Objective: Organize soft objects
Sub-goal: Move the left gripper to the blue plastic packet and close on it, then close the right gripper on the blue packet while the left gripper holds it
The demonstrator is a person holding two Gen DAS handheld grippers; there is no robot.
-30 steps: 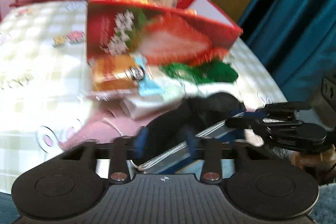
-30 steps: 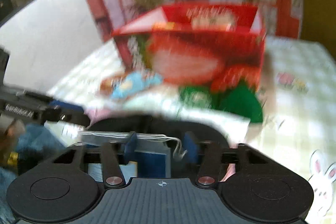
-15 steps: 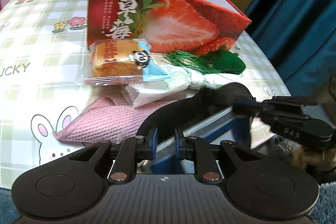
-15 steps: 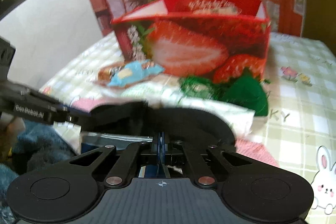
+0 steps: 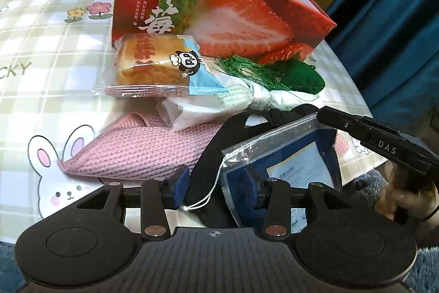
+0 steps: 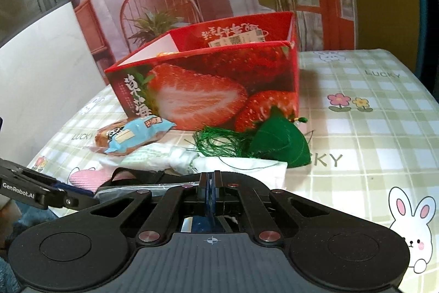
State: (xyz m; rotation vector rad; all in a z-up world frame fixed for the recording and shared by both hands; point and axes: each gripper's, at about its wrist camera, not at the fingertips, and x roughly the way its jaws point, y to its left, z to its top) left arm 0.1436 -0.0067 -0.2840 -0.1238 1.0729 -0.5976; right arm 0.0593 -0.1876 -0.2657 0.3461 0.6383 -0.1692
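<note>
lying between the left gripper's just-widened, parted fingers, the clear pouch stays untouched; right fingers shut.

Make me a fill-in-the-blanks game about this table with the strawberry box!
The fruit pictured on the red box is a ____.
The knitted cloth is coloured ____.
The tasselled pouch is coloured ____.
The animals drawn on the tablecloth are ____.

Missing words: strawberry, pink, green, rabbits
</note>
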